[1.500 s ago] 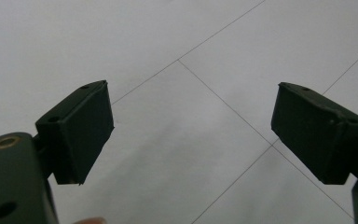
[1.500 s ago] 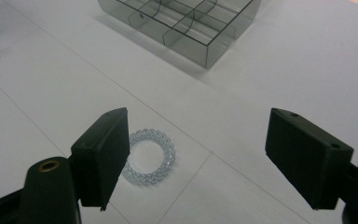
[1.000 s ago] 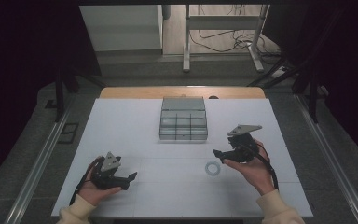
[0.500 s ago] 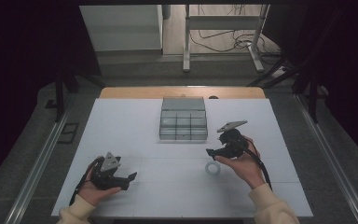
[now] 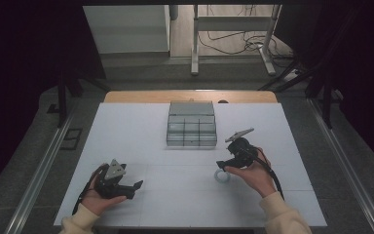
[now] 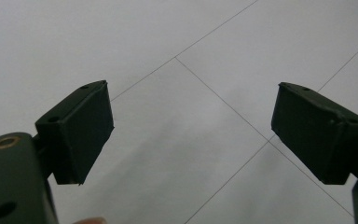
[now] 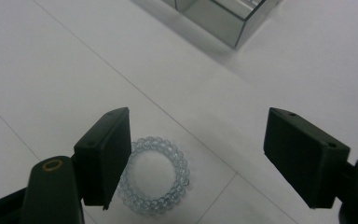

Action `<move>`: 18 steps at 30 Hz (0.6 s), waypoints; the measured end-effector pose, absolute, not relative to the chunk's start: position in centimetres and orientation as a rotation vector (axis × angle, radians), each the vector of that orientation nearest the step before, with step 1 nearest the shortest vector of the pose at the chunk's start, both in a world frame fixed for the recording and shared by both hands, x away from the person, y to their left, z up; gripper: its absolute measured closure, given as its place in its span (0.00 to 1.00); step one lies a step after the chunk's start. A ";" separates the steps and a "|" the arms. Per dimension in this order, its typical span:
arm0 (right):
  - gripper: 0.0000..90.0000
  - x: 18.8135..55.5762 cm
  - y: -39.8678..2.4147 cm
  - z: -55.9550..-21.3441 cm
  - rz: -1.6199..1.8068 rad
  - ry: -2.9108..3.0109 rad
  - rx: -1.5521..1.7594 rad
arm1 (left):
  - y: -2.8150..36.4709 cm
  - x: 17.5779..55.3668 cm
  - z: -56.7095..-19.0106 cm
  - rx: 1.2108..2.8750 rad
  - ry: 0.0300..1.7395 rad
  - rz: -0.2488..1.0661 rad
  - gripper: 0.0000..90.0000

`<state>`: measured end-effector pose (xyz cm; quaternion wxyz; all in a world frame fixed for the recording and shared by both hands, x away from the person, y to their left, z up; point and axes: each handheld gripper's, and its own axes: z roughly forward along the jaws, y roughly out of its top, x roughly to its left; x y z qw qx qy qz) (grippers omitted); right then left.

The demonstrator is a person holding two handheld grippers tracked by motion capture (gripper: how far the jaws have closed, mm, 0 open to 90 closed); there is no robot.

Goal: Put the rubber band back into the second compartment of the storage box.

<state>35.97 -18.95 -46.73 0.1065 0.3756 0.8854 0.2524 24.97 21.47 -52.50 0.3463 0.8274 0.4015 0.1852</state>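
Quickly, counts: two grippers, one bead bracelet, one compartment box, one white table. Right gripper [image 5: 224, 165] sits low over the bracelet [image 5: 221, 176], right of table center and just in front of the grey box [image 5: 191, 124]. In the right gripper view its jaws are wide apart; the clear bead bracelet [image 7: 154, 175] lies flat on the table [image 7: 51, 70], partly behind the left-hand jaw, nothing gripped. A corner of the box [image 7: 223, 16] shows at the top. Left gripper [image 5: 131, 187] rests near the front left of the table [image 5: 126, 126], jaws wide, only bare tabletop [image 6: 186, 140] between them. Versus a second ago: right gripper has come in and down from right of the bracelet to over it; left gripper, bracelet and box unchanged.
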 end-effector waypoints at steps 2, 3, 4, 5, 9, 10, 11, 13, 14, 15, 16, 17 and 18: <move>0.26 36.0 -19.0 -46.9 0.731 2.617 1.108 | 21.5 25.0 -52.5 2.147 1.042 0.480 0.15; 0.26 36.0 -19.0 -47.0 0.728 2.619 1.108 | 21.5 25.0 -52.5 2.148 1.041 0.480 0.15; 0.26 36.0 -19.1 -47.1 0.722 2.621 1.114 | 21.5 25.0 -52.5 2.148 1.041 0.480 0.15; 0.26 36.0 -19.1 -47.2 0.716 2.626 1.114 | 21.5 25.0 -52.5 2.148 1.040 0.479 0.15; 0.27 36.0 -19.3 -47.7 0.698 2.634 1.119 | 21.5 25.0 -52.5 2.150 1.039 0.479 0.15; 0.28 36.0 -19.3 -48.0 0.681 2.645 1.122 | 21.4 25.0 -52.5 2.149 1.041 0.476 0.15; 0.29 36.1 -19.3 -48.1 0.672 2.657 1.123 | 21.4 25.0 -52.5 2.150 1.041 0.477 0.15; 0.29 36.1 -19.3 -48.2 0.665 2.662 1.121 | 21.4 24.9 -52.5 2.150 1.040 0.477 0.15; 0.31 36.1 -19.1 -48.4 0.654 2.669 1.115 | 21.4 24.9 -52.5 2.150 1.040 0.477 0.15; 0.32 36.1 -19.0 -48.5 0.648 2.676 1.106 | 21.4 24.9 -52.5 2.151 1.039 0.476 0.15; 0.33 36.0 -19.0 -48.6 0.642 2.680 1.102 | 21.4 24.9 -52.5 2.151 1.040 0.477 0.15; 0.35 36.0 -18.9 -48.6 0.640 2.686 1.096 | 21.4 24.9 -52.5 2.151 1.040 0.476 0.15; 0.37 36.0 -18.9 -48.7 0.639 2.690 1.092 | 21.4 24.9 -52.5 2.151 1.039 0.476 0.15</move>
